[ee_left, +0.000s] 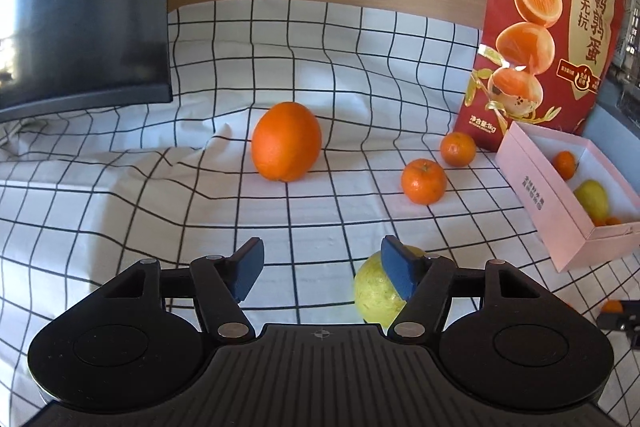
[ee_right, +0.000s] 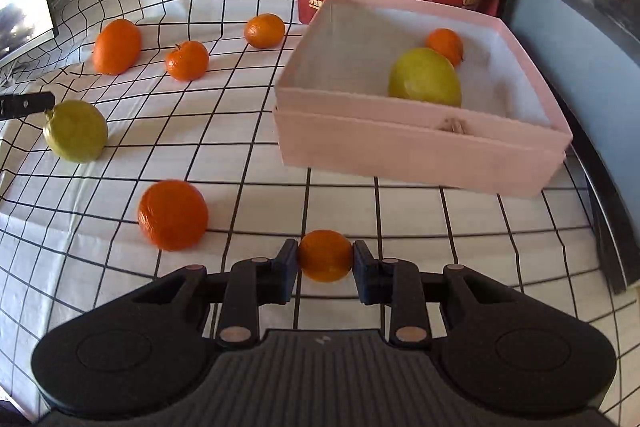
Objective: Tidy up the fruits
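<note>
Hidden and cut-off things

The left gripper's (ee_left: 320, 269) right finger (ee_left: 398, 273) covers part of the yellow-green fruit (ee_left: 374, 293); ahead to its right, the pink box (ee_left: 560, 227) runs off frame, its wall hiding fruit.

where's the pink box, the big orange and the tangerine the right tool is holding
pink box (ee_right: 420, 151): right wrist view, front wall.
big orange (ee_left: 286, 141): left wrist view, middle of its peel.
held tangerine (ee_right: 325, 255): right wrist view, its centre, between the right tool's pads.

Each handheld gripper, the left gripper (ee_left: 322, 273) and the right gripper (ee_right: 325, 269), has a matte black ribbed body flanked by two round black housings, black linkage arms pinned with silver and copper-toned rivets, and dark blue rectangular pads (ee_left: 249, 273) on the jaws.
</note>
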The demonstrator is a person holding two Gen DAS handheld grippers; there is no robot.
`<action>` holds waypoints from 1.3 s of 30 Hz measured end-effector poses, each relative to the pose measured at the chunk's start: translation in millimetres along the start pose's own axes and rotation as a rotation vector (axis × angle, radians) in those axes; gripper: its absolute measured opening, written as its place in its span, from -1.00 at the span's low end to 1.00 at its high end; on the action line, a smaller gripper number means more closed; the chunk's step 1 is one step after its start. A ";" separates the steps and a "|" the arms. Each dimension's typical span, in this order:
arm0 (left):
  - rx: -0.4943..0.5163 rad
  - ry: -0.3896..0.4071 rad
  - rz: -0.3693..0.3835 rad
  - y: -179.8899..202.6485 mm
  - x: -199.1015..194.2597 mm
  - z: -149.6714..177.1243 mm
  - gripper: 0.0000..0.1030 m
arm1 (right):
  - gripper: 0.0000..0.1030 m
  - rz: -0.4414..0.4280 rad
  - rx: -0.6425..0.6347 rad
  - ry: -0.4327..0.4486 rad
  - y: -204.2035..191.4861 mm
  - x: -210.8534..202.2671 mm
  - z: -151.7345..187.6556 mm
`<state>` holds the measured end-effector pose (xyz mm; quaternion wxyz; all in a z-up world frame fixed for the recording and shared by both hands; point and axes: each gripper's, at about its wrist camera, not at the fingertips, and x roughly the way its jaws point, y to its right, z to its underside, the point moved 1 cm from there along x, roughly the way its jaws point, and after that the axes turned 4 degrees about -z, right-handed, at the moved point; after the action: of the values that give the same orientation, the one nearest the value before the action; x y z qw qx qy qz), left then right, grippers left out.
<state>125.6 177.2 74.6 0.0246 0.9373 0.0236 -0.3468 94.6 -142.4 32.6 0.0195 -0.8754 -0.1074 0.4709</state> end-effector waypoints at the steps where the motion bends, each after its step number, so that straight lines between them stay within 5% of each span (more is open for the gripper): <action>1: -0.001 0.000 0.001 0.4 0.0 0.2 0.39 | -0.45 0.003 -0.006 0.006 -0.3 -0.7 1.9; 6: -0.070 -0.002 0.031 -4.0 -3.7 1.8 0.31 | -0.36 -0.002 -0.010 0.014 -2.0 -0.9 8.7; 8: -0.104 0.002 0.067 -6.5 -7.0 3.2 0.31 | -0.04 -0.006 -0.014 0.017 -3.5 -2.1 10.8; 12: -0.109 0.007 0.131 -2.8 -14.6 4.5 0.31 | 0.17 0.004 -0.018 0.041 -6.1 -3.1 18.5; 16: 0.008 0.022 0.178 24.4 -20.1 5.6 0.31 | 0.35 0.024 -0.007 0.064 -6.1 -3.1 23.4; 26: 0.345 0.043 0.113 95.8 -5.2 19.8 0.33 | 0.52 0.040 0.005 0.093 -7.5 -2.2 27.6; 35: 0.443 -0.013 0.170 119.6 9.8 34.7 0.41 | 0.68 0.055 0.020 0.120 -6.0 -4.6 35.1; 39: 0.330 -0.060 0.182 108.0 18.0 25.1 0.40 | 0.72 0.055 0.021 0.122 -5.4 -5.0 35.6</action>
<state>129.6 68.4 47.0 -0.0976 0.9162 -0.1195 -0.3699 61.5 -140.6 17.7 0.0221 -0.9049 -0.0768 0.4182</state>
